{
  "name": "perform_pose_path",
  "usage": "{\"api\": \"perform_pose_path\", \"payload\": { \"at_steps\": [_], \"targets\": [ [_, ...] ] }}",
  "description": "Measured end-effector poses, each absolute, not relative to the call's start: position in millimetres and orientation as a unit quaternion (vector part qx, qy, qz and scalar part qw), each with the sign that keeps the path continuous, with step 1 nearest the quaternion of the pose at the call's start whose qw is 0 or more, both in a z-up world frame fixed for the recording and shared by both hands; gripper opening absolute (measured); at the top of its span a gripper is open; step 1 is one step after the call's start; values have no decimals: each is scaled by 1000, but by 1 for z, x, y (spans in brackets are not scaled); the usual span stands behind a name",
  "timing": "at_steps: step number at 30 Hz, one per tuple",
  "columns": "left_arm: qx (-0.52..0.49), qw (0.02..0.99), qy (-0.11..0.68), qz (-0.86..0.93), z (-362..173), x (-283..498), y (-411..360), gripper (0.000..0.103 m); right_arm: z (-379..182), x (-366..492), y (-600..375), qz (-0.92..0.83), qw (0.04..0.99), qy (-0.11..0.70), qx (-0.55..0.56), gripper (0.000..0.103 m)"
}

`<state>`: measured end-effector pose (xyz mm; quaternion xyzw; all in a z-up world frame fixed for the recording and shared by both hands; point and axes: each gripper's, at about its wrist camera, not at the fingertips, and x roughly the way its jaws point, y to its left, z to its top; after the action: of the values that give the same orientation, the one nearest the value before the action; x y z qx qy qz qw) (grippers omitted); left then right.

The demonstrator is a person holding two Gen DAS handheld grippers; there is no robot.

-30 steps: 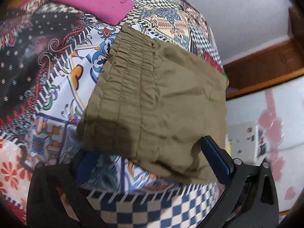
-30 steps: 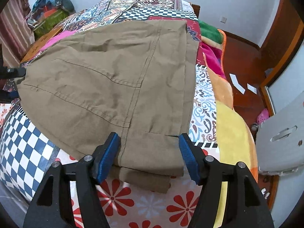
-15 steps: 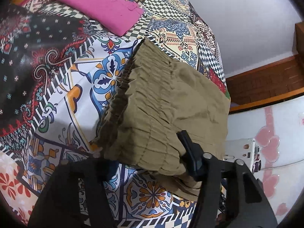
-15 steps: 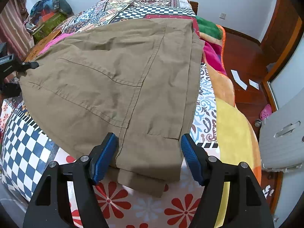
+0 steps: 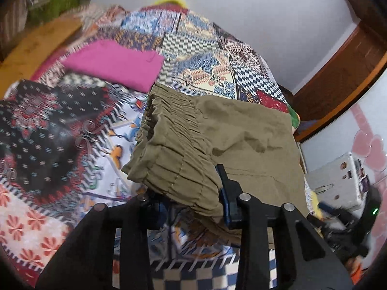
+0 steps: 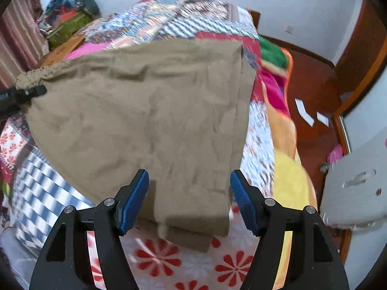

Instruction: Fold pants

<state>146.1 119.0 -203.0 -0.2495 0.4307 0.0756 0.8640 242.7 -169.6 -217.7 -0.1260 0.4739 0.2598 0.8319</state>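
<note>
Left gripper [image 5: 193,200]: fingers clamped on the gathered waistband of the pants [image 5: 217,140], lifted off the bed [image 5: 60,130]. Right gripper [image 6: 188,200]: fingers spread wide, pants [image 6: 150,120] hem between, not pinched. Left view only: pink cloth [image 5: 116,65] beyond pants. Right view only: left gripper [image 6: 24,94] at waistband, floor [image 6: 312,87], paper slips [image 6: 304,111].

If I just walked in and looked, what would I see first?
Probably the big brown pants spread over the middle of the colorful patchwork bedspread. The left gripper is pinched on their bunched waistband, while the right gripper sits open around the folded leg end. A bright pink cloth lies farther back on the bed.
</note>
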Motion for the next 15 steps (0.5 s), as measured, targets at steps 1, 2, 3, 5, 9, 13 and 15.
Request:
{"api": "perform_pose_path", "payload": {
  "at_steps": [1, 2, 3, 5, 9, 13, 15],
  "targets": [
    [-243, 867, 428, 78, -201, 141, 120, 35, -209, 242, -161, 269, 833, 466, -128, 65],
    [-237, 870, 425, 81, -198, 134, 121, 35, -205, 240, -155, 278, 834, 460, -128, 65],
    [-231, 873, 422, 84, -196, 129, 121, 34, -198, 240, -146, 289, 834, 453, -129, 65],
    [-220, 879, 414, 90, -192, 118, 122, 34, -188, 238, -126, 309, 833, 440, -132, 65],
    [-205, 889, 396, 102, -181, 95, 127, 34, -176, 232, -77, 356, 822, 421, -143, 65],
    [-202, 894, 383, 114, -172, 73, 136, 34, -186, 224, -22, 401, 795, 426, -163, 65],
    [-200, 896, 376, 122, -169, 63, 140, 34, -197, 219, -1, 418, 777, 437, -174, 65]
  ]
}}
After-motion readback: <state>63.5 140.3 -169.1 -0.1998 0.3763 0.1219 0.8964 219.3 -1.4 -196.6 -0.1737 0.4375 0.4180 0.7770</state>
